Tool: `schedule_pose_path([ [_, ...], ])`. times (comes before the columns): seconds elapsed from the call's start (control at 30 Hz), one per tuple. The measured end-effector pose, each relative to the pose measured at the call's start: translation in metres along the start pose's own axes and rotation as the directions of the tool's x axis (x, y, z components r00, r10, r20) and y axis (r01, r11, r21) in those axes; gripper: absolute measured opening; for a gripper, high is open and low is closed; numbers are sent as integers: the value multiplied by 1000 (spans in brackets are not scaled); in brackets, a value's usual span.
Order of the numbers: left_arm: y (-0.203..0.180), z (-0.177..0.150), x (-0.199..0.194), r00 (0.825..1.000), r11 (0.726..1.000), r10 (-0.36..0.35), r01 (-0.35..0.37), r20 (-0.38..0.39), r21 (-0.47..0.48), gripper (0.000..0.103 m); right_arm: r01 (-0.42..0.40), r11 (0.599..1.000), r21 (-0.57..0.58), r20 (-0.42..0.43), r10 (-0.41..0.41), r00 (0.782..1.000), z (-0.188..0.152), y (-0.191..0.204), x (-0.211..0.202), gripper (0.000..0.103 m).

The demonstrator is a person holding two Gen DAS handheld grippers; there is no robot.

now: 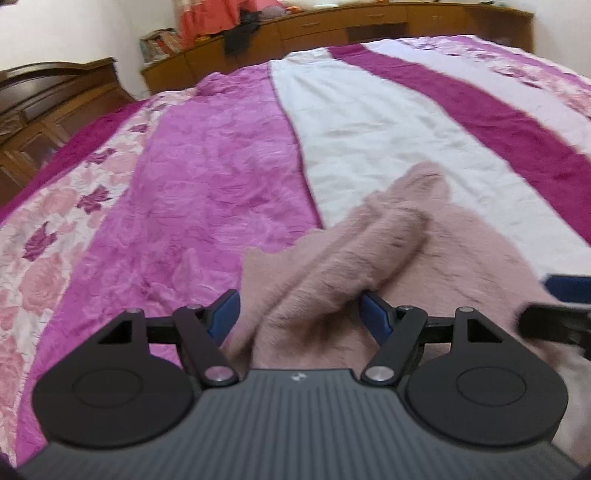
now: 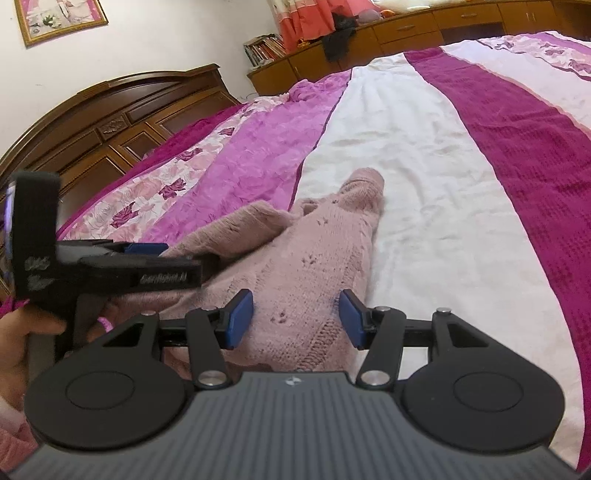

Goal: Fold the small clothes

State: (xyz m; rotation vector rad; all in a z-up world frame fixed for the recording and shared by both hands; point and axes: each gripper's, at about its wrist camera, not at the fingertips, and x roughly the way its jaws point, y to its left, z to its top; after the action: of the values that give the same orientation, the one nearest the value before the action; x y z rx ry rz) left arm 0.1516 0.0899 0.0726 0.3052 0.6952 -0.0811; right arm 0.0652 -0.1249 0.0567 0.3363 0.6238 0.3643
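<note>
Pink knitted sweater [image 2: 314, 258] lay bunched on the bed [image 2: 424, 155], across the white stripe of the bedspread and over onto the bright pink stripe beside it, near the bed's near edge. One sleeve [image 1: 373, 251] thrown as a long roll over the body of the garment; cuffed end [image 2: 364, 184] pointing toward the far edge. No flat, squared shape anywhere.

Left hand-held gripper [image 1: 299, 317] stood with jaws wide, straddling the rolled sleeve; blue pads apart from the wool on both sides, or barely brushing it on the right, hard to tell through the blur. Nothing clamped. Right hand-held gripper [image 2: 297, 319] stood roughly half open above the knit body, fabric between the pads [image 2: 242, 317] but not pinched. Person's hand [image 2: 26, 332] seen on the left tool's handle in the right wrist view.

Judged early in the fold: sweater still to be spread flat, sleeves laid in, body doubled over. None of it appeared done.

Beyond: carved wooden headboard [image 2: 110, 122], low wooden cabinets [image 2: 406, 29] along the wall, framed picture [image 2: 61, 18].
</note>
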Motion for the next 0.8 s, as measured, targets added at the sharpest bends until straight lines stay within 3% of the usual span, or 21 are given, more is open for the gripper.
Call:
schedule_pose_path([
  [0.13,22,3,14,998,991,54,-56,-19,-121,72,4,1000,-21,-10,-4,1000,-2,-1,2,60],
  [0.3,62,-7,22,993,942,90,-110,-78,-315,72,4,1000,-28,-13,-4,1000,-5,-1,5,60],
  [0.4,81,-18,23,990,916,89,-124,-108,-381,73,7,999,-32,-13,-8,1000,-6,-2,6,60],
  [0.63,90,-37,9,994,884,3,-53,-107,-464,72,11,1000,-11,-23,-11,1000,-6,-4,5,60],
  [0.8,90,-54,-13,994,847,-83,32,-73,-531,72,9,1000,1,-26,-9,1000,-6,-6,4,60],
])
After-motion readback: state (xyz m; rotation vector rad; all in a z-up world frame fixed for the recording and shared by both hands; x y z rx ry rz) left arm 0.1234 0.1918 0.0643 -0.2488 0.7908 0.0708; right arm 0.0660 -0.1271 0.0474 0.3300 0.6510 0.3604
